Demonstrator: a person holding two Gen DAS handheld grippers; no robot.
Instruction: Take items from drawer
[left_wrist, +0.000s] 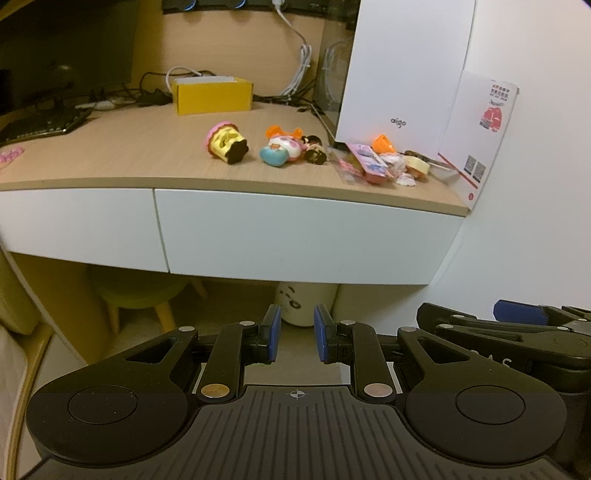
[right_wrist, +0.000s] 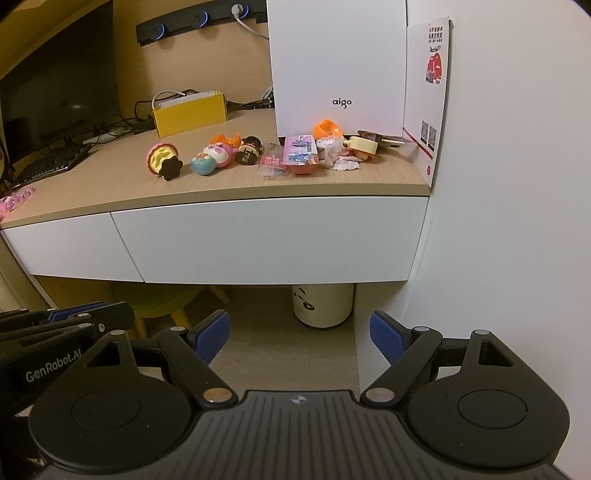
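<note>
The white right-hand drawer (left_wrist: 303, 236) (right_wrist: 269, 240) under the wooden desktop is closed flush. On the desktop above it lie small toys: a pink-and-yellow cupcake toy (left_wrist: 225, 143) (right_wrist: 163, 159), a round pastel doll (left_wrist: 279, 149) (right_wrist: 214, 158), a dark figurine (left_wrist: 314, 149) (right_wrist: 249, 150) and a pile of pink packets (left_wrist: 364, 164) (right_wrist: 301, 155). My left gripper (left_wrist: 297, 334) hangs below and in front of the drawer, open a narrow gap, holding nothing. My right gripper (right_wrist: 299, 338) is beside it, wide open and empty.
A second white drawer front (left_wrist: 74, 225) sits to the left. A white aigo box (right_wrist: 338, 66), a yellow box (right_wrist: 190, 112), a monitor and a keyboard stand on the desk. Under it are a white bin (right_wrist: 323, 302) and a green stool (right_wrist: 159, 299). A white wall (right_wrist: 517, 184) bounds the right.
</note>
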